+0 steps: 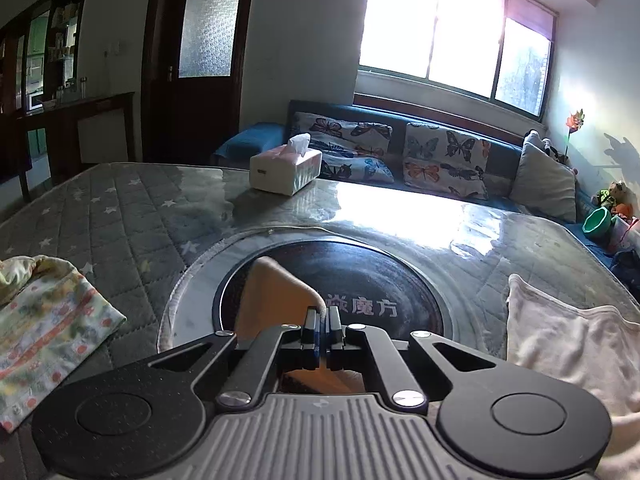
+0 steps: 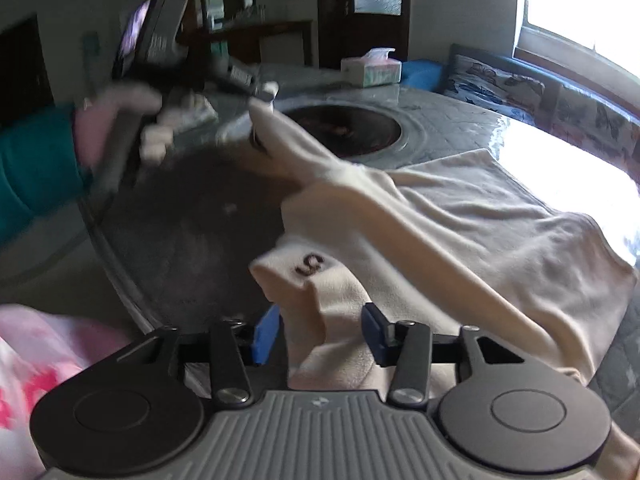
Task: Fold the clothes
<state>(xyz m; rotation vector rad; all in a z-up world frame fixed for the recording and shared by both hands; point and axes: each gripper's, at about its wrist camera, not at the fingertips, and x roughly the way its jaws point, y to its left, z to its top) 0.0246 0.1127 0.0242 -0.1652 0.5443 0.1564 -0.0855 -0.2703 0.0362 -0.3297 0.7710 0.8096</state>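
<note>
A cream-white garment [image 2: 460,220] lies spread on the table's right side, with a dark "5" mark [image 2: 310,266] on a raised fold. My left gripper [image 1: 323,312] is shut on one corner of it, and that corner [image 1: 276,296] stands up over the dark round centre. In the right wrist view this gripper [image 2: 260,92] is blurred, held by a white-gloved hand [image 2: 132,100] with a teal sleeve, and it pulls the cloth taut. My right gripper [image 2: 320,336] stands apart around the marked fold. Its blue pads [image 2: 266,336] flank the cloth without clearly pressing it.
The round table [image 1: 132,216] has a grey star-quilted cover under glass and a dark disc [image 1: 360,276] in the middle. A tissue box [image 1: 286,170] stands at the far side. A floral garment [image 1: 44,320] lies left; pink cloth [image 2: 32,360] is near. A cushioned sofa [image 1: 444,156] stands behind.
</note>
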